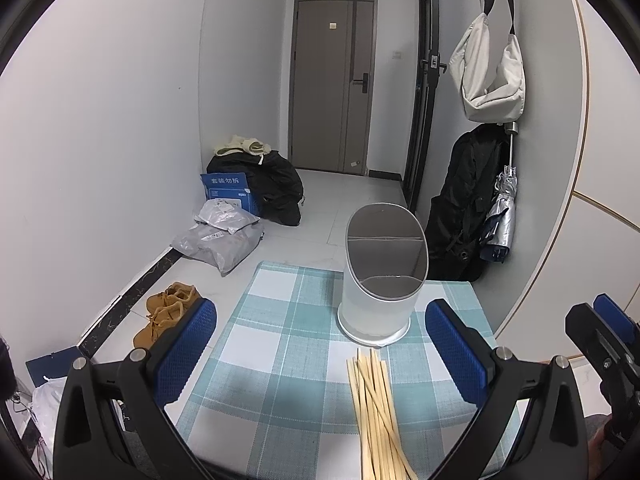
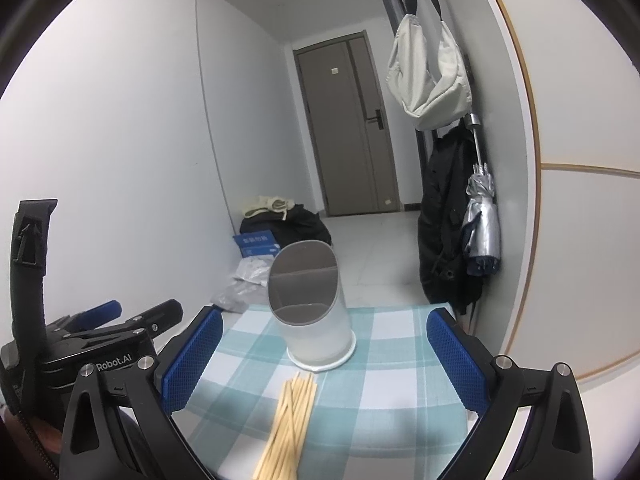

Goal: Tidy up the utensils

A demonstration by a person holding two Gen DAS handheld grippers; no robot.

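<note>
A bundle of several wooden chopsticks (image 1: 378, 412) lies on the teal checked tablecloth (image 1: 280, 340), just in front of a white utensil holder (image 1: 380, 276) with a slanted, divided grey opening. My left gripper (image 1: 320, 340) hovers open above the cloth, with the chopsticks between its blue pads and nearer the right one. In the right wrist view the chopsticks (image 2: 288, 416) lie between the open fingers of my right gripper (image 2: 324, 344), and the holder (image 2: 312, 308) stands beyond them. Neither gripper holds anything.
The small table ends just past the holder. On the floor beyond lie brown shoes (image 1: 168, 312), grey parcels (image 1: 220, 240), a blue box (image 1: 228, 192) and a black bag (image 1: 276, 188). A black coat (image 1: 464, 208), an umbrella (image 1: 500, 216) and a beige bag (image 1: 488, 76) hang at the right wall.
</note>
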